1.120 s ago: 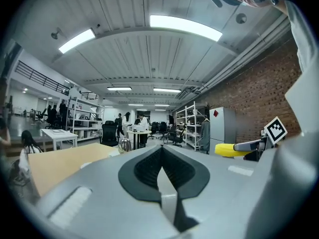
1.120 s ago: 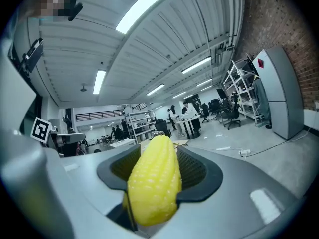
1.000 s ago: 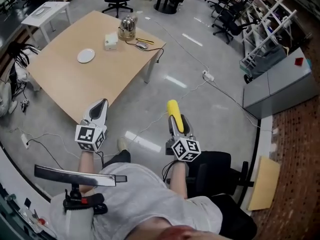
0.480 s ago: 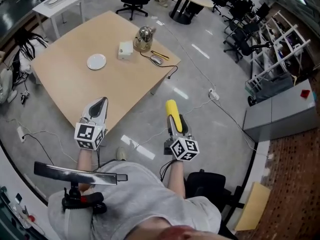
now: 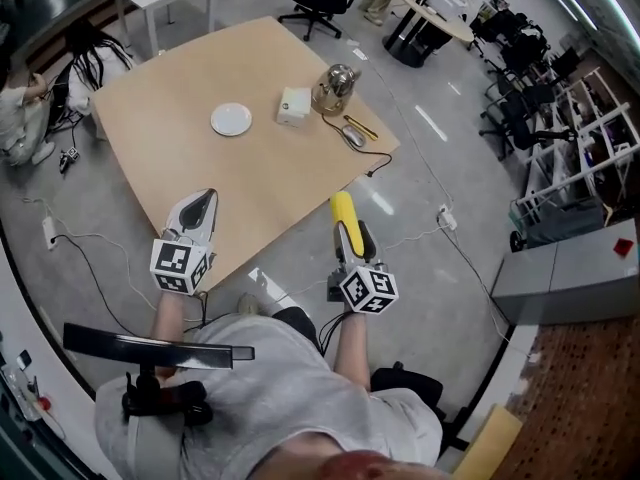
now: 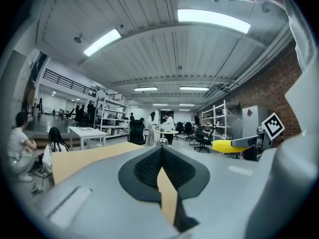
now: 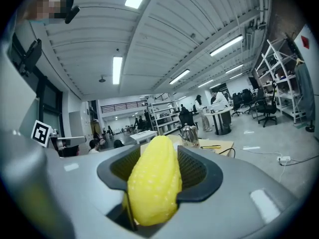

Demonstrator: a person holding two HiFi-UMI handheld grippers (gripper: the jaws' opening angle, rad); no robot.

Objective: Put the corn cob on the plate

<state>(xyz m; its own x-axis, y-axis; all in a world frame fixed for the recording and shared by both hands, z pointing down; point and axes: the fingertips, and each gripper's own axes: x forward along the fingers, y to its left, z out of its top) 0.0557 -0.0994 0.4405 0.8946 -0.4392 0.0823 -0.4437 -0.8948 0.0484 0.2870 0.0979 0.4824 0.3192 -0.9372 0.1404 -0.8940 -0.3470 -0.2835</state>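
My right gripper point(image 5: 348, 236) is shut on a yellow corn cob point(image 5: 344, 211), which sticks forward past the jaws above the table's near corner; in the right gripper view the corn cob point(image 7: 153, 183) fills the space between the dark pads. The white plate point(image 5: 231, 119) lies far off on the wooden table point(image 5: 190, 158), toward its far left. My left gripper point(image 5: 196, 216) hangs over the table's near edge, its jaws pressed together with nothing between them; in the left gripper view the left gripper point(image 6: 162, 163) shows its closed pads and the corn cob point(image 6: 230, 145) at right.
On the table's far side stand a white box point(image 5: 294, 105), a metal kettle point(image 5: 336, 88), a mouse point(image 5: 354, 137) and a yellow pen point(image 5: 360, 126). A cable point(image 5: 395, 178) runs off the table across the floor. People sit at left point(image 5: 20, 118). Office chairs and shelving stand beyond.
The view has swung toward the table, which now lies closer and more centred. Both grippers hold their states; the corn cob now reaches the table's near corner.
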